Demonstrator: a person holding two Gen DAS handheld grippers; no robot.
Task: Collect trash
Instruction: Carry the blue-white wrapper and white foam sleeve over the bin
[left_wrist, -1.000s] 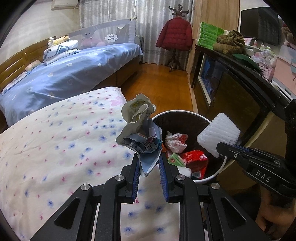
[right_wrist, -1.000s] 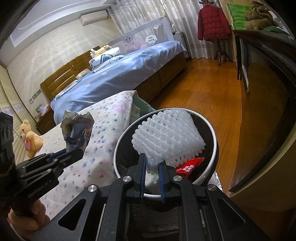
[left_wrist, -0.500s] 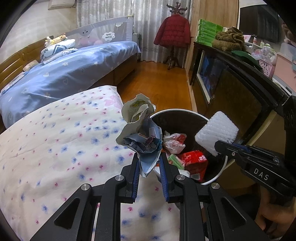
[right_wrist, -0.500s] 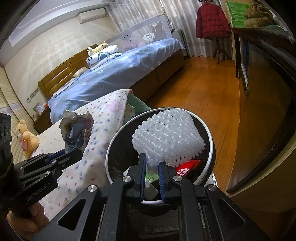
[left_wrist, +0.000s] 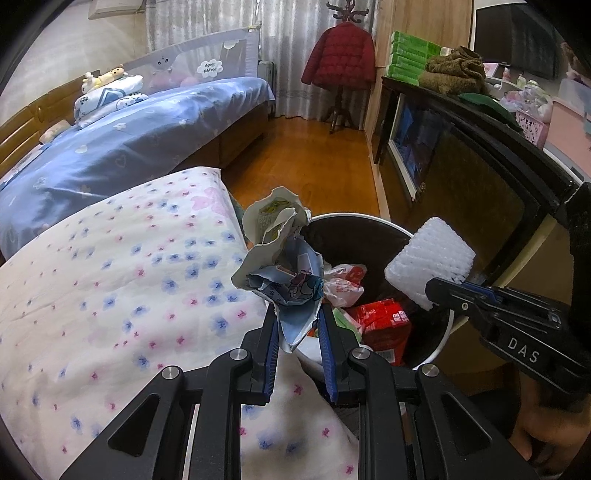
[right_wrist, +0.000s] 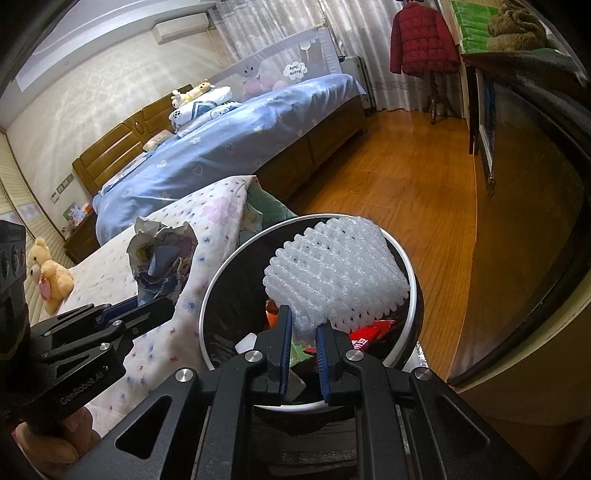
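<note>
My left gripper (left_wrist: 297, 314) is shut on a crumpled paper wrapper (left_wrist: 280, 266), held over the bed edge just left of the round white-rimmed trash bin (left_wrist: 439, 332). My right gripper (right_wrist: 303, 325) is shut on a white foam net sleeve (right_wrist: 336, 280), held above the bin's opening (right_wrist: 210, 295). The foam sleeve also shows in the left wrist view (left_wrist: 428, 266), and the crumpled wrapper in the right wrist view (right_wrist: 162, 254). The bin holds a red packet (left_wrist: 384, 325), a white and red bag (left_wrist: 343, 284) and other scraps.
A flower-print quilt (left_wrist: 110, 277) covers the near bed beside the bin. A blue bed (left_wrist: 129, 147) lies behind. A dark cabinet (left_wrist: 480, 184) runs along the right. A wooden floor (right_wrist: 406, 177) and a red coat on a stand (left_wrist: 341, 55) lie beyond. A teddy bear (right_wrist: 48, 273) sits on the bed.
Both grippers have edged a little towards the bin, each still holding its piece of trash. The foam sleeve now hangs further over the bin's opening.
</note>
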